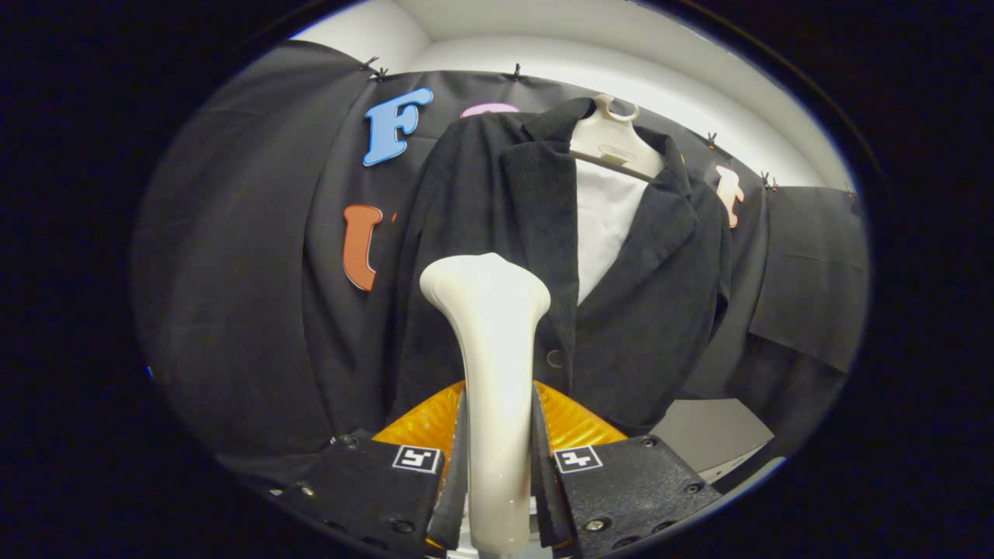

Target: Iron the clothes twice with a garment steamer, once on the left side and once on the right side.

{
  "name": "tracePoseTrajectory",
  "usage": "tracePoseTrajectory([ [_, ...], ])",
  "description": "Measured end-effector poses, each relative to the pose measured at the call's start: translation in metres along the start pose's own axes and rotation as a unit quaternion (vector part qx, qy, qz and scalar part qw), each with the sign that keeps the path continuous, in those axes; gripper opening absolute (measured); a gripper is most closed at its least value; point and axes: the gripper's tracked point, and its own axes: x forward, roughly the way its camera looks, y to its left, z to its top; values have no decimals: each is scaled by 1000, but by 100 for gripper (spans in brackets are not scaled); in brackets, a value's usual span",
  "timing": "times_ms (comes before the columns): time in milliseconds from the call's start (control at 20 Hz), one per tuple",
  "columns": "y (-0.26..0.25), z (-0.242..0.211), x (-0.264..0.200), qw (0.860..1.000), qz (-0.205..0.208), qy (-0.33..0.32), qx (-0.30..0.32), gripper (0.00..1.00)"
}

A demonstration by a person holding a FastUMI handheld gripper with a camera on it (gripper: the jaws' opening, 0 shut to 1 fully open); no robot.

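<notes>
My gripper point(497, 458) is closed on the garment steamer point(489, 365) — both fingers press on its cream handle from the two sides, and the handle stands up between them with its wide head at the top. The head is in front of the dark jacket point(543, 256), over the panel on my left of the opening, about at the level of the button point(555, 358); I cannot tell if the head touches the cloth or is only very near it. The jacket hangs on a pale hanger point(613, 144), open at the front, with a white lining or shirt point(602, 225) showing between the lapels. I judge that I am working on the left side, or just coming to it, because the steamer points there. The cloth itself gives me no sign of what is already steamed — no wet mark, no steam is visible. So, as I read it, the grasp of the steamer is done, the left pass is perhaps in hand, and the right side is probably not yet done.
</notes>
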Motion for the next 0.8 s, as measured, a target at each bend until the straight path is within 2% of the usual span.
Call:
tracePoseTrajectory([
  [800,22,-101,9,997,18,75,-7,40],
])
